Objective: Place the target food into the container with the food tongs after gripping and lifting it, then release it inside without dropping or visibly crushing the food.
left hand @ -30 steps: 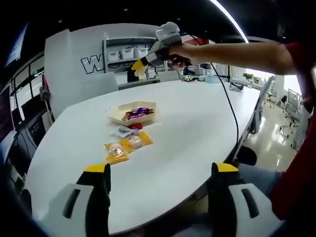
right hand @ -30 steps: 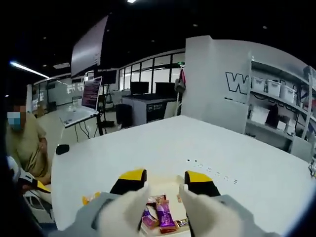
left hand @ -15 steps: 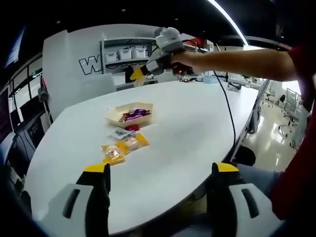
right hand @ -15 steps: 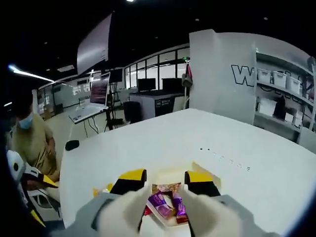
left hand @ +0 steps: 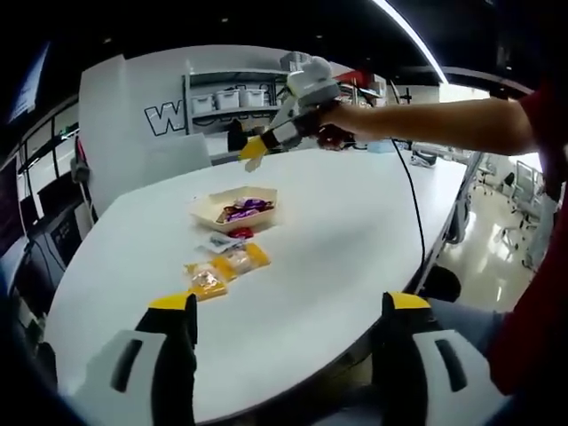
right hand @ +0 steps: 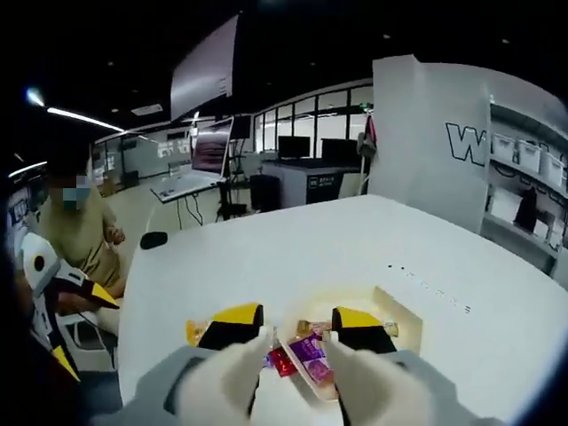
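Right gripper [right hand: 291,330] hovers over the tray [right hand: 404,312]!
Jaws apart, lining up on snacks; left gripper [left hand: 288,311] at six o'clock, jaws wide, idle.

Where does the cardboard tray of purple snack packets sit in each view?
Left gripper view: the cardboard tray sits mid-table, left of centre, below the right tool.
Right gripper view: the tray lies at the bottom centre, partly behind this view's own jaws.
Shared landmark: the white partition with large dark lettering.
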`<state>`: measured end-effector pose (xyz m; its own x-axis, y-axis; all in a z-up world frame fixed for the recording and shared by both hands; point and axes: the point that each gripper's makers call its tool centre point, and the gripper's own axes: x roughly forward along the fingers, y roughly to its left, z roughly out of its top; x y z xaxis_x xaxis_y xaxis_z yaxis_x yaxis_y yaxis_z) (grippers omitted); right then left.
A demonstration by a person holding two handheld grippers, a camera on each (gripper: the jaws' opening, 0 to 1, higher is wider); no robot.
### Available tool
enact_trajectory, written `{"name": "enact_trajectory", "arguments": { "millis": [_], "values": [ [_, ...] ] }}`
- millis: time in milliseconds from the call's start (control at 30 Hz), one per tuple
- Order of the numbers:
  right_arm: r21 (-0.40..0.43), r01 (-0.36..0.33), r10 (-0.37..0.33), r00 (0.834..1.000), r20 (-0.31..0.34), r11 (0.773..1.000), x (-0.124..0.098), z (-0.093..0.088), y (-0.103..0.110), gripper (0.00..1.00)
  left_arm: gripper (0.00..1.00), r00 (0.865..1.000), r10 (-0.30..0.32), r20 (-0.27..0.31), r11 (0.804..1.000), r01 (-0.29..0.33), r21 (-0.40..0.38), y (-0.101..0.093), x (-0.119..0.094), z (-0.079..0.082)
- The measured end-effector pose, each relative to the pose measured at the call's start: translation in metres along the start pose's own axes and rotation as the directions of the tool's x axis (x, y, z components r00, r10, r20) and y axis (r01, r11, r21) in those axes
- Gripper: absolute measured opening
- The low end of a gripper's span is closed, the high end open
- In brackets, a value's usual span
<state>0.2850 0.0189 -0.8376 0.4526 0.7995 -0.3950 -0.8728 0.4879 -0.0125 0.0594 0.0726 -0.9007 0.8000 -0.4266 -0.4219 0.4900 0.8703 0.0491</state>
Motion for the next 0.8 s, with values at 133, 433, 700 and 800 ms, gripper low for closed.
{"name": "enact_trajectory", "arguments": {
  "millis": [133,433,700,800],
  "values": [
    [-0.002,-0.039,0.039,0.999,0.005,0.999,0.003,-0.01,0.013,0.26,0.85,1.0,-0.002,0.002,1.0,0.002,-0.004,-0.001,0.002,-0.001],
    [0.026,-0.077,0.077,0.997,-0.015,0.997,0.008,-0.029,0.023,0.26,0.9,1.0,0.004,0.025,0.999,-0.003,-0.036,0.001,0.002,0.003],
    [-0.07,-0.14,0.139,0.99,-0.031,0.988,0.013,-0.038,0.053,0.25,0.89,1.0,-0.002,0.002,1.0,0.002,-0.031,-0.001,0.006,-0.002],
    [-0.09,-0.16,0.156,0.986,-0.053,0.983,0.016,-0.046,0.061,0.25,0.89,1.0,-0.007,0.001,1.0,0.007,-0.03,-0.003,0.006,-0.003]
  ]
}}
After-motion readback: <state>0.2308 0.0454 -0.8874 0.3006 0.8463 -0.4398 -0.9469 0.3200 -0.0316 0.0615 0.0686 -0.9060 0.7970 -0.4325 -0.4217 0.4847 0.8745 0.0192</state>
